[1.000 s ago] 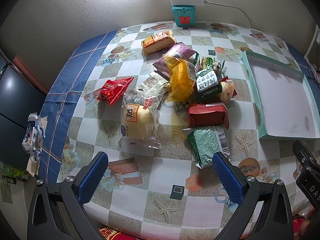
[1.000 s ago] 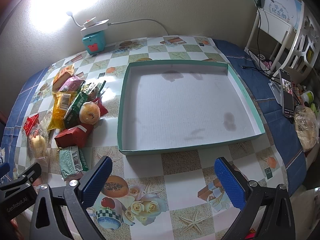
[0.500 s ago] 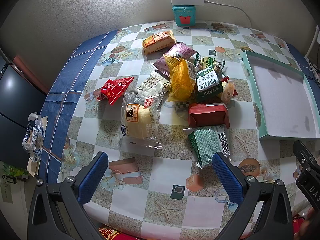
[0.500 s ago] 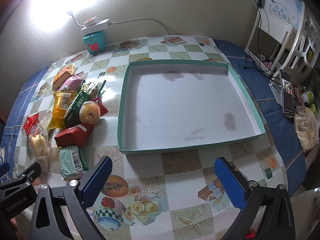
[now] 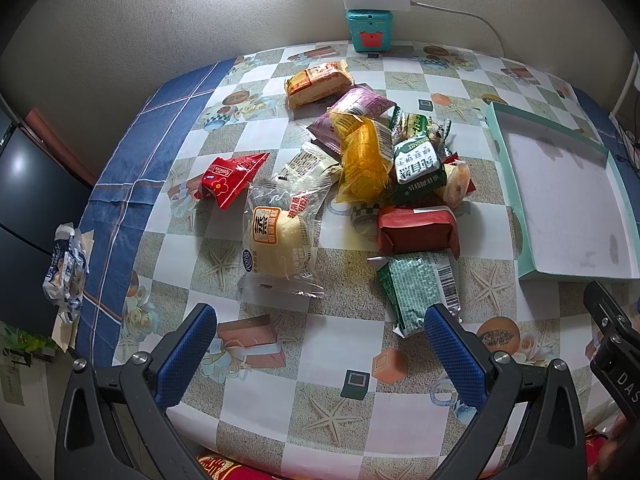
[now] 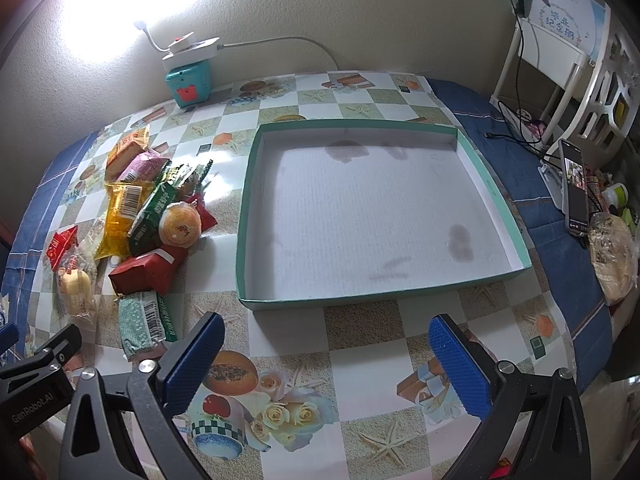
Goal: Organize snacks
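Observation:
A pile of wrapped snacks lies on the patterned table: a pale bun in clear wrap (image 5: 276,240), a red packet (image 5: 230,178), a yellow packet (image 5: 364,158), a dark red packet (image 5: 418,230), a green packet (image 5: 420,288) and several others. The shallow green-rimmed box (image 6: 496,196) stands empty to the right of the pile; it also shows in the left wrist view (image 5: 532,270). My left gripper (image 5: 320,344) is open and empty, just short of the bun and green packet. My right gripper (image 6: 326,354) is open and empty in front of the box.
A teal tin with a white power strip on it (image 5: 370,30) stands at the table's back edge by the wall. A phone on a stand (image 6: 576,188), a bagged bun (image 6: 612,256) and a white chair (image 6: 560,40) are at the right. A crumpled wrapper (image 5: 66,270) lies off the left edge.
The left gripper has crept slightly toward the snack pile. The right gripper has not visibly moved.

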### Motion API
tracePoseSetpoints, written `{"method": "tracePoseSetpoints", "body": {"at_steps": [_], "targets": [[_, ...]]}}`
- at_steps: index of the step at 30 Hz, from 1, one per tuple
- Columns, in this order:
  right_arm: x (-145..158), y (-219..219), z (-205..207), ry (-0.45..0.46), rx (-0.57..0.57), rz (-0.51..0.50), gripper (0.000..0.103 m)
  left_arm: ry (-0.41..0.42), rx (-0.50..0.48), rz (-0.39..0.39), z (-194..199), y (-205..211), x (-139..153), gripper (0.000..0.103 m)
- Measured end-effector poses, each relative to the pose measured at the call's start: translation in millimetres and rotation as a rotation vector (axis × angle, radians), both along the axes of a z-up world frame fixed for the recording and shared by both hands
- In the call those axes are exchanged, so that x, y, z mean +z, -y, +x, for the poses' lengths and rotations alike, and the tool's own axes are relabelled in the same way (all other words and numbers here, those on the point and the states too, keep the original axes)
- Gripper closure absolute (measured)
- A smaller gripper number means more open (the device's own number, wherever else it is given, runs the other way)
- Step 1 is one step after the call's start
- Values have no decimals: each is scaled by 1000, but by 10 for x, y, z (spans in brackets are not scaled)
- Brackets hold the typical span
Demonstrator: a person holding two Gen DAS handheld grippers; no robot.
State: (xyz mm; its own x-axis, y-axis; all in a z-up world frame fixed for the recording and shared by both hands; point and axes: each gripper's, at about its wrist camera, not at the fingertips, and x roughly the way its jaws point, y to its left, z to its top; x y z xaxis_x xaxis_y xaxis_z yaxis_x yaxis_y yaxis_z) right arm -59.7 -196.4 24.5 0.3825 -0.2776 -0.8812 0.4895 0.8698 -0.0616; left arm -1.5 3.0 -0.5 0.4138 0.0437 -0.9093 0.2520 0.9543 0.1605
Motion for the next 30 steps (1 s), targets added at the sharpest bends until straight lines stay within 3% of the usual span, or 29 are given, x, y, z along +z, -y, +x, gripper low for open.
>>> {"method": "tracePoseSetpoints", "body": {"at_steps": [6, 11, 18, 24, 30], "targets": [[-62, -198, 161, 46, 74, 34, 0, -12, 90, -69, 128, -260, 5, 0], [-191, -318, 288, -29, 111, 53, 0, -10, 177, -93, 240, -542, -19, 0], [-257, -598, 457, 33, 198, 117, 0, -44, 276, -188, 434, -927, -160, 0], [-404, -833, 573, -10, 255, 151, 0, -131, 296, -266, 561, -994, -392, 0], [-569, -977, 647, -58, 282, 172, 0, -143, 247, -331, 649, -900, -468, 0]]}}
